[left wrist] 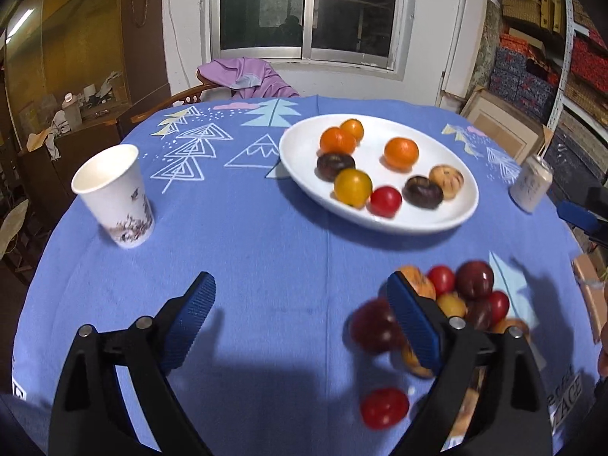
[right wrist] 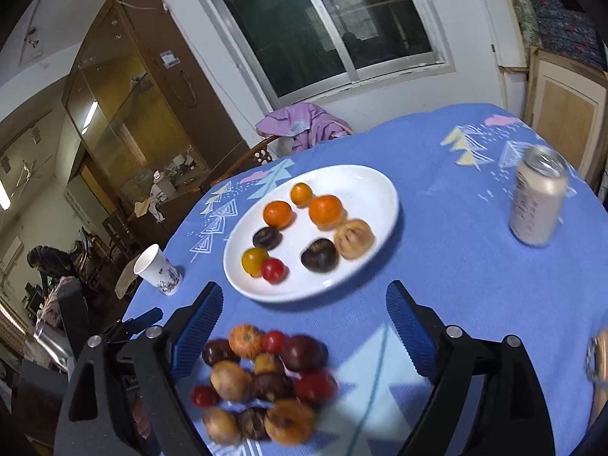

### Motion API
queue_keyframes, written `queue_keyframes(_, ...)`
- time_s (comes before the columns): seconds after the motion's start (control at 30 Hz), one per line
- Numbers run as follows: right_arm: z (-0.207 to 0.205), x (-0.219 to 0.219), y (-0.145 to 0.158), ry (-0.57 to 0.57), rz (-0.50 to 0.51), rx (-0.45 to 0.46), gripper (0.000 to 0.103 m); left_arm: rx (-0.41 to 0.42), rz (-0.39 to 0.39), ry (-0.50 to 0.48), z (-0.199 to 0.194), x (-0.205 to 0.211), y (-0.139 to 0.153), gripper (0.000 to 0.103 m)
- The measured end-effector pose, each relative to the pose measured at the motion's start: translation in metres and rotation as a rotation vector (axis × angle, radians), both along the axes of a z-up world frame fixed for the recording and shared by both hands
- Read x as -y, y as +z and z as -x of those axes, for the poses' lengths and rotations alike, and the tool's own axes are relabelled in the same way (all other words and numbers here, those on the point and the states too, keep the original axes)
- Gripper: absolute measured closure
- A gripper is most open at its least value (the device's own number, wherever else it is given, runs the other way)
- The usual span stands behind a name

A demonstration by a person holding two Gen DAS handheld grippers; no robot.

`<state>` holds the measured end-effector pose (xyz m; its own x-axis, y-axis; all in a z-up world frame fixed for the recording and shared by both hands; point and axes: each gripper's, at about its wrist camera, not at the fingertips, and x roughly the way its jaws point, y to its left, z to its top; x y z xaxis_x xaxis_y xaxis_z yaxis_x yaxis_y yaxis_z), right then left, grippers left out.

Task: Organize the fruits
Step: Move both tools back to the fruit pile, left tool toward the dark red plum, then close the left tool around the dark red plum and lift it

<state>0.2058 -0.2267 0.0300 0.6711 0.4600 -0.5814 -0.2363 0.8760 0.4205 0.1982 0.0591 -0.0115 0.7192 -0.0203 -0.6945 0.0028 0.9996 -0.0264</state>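
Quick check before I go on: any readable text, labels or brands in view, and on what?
"ZAGE": partial letters on the tablecloth edge, start hidden.
Can: side print too blurred to read.
Paper cup: floral pattern only, no words legible.
Cabinet sticker: too small to read.

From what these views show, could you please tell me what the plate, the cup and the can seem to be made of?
The plate looks like glazed white ceramic: smooth, glossy, with soft highlights, though melamine is possible. The cup seems to be matte paper, thin-rimmed with a printed pattern. The can appears to be aluminium, given its bare silvery top above a pale printed wrap.
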Motion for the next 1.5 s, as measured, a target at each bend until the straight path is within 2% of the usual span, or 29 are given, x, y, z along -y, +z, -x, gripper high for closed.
queue_keyframes(0.2,0.003,0.023,-0.015,-0.032,-0.056,-0.065,0.013,-0.024,-0.024,-0.029,0.003,0.008,-0.011,0.013)
queue_keyframes(0.47,-0.002,0.016,-0.019,-0.006,-0.017,-0.075,0.013,-0.031,-0.051,-0.043,-0.006,0.01,-0.016,0.004)
queue_keyframes(0.6,-0.001,0.016,-0.019,-0.01,-0.019,-0.074,0.013,-0.028,-0.072,0.032,-0.009,-0.009,-0.014,0.004)
queue_keyframes(0.67,0.0,0.018,-0.018,-0.016,-0.025,-0.073,0.013,-0.052,-0.037,0.091,-0.012,-0.029,-0.015,0.004)
queue_keyframes(0.77,0.0,0.02,-0.018,-0.018,-0.034,-0.073,0.013,-0.067,0.055,0.128,-0.011,-0.051,-0.015,0.004)
queue_keyframes(0.9,0.0,0.021,-0.018,-0.013,-0.039,-0.077,0.012,-0.039,0.112,0.09,-0.001,-0.049,-0.007,0.004)
queue_keyframes(1.0,0.0,0.02,-0.019,-0.011,-0.04,-0.081,0.013,-0.044,0.073,0.037,0.005,-0.03,-0.011,0.004)
queue_keyframes(1.17,0.0,0.019,-0.019,-0.012,-0.039,-0.082,0.012,-0.053,-0.054,-0.008,0.002,-0.005,-0.029,0.004)
queue_keyframes(1.33,0.0,0.017,-0.02,-0.004,-0.031,-0.08,0.012,-0.036,-0.027,-0.033,0.0,-0.004,-0.029,0.005)
queue_keyframes(1.4,0.001,0.014,-0.021,0.002,-0.027,-0.08,0.012,-0.039,-0.032,-0.037,-0.002,-0.003,-0.029,0.01)
queue_keyframes(1.47,0.001,0.013,-0.022,0.005,-0.022,-0.081,0.012,-0.054,-0.024,-0.049,-0.005,-0.002,-0.031,0.036)
queue_keyframes(1.5,0.001,0.012,-0.023,0.005,-0.02,-0.082,0.012,-0.064,-0.013,-0.057,-0.007,-0.001,-0.032,0.038)
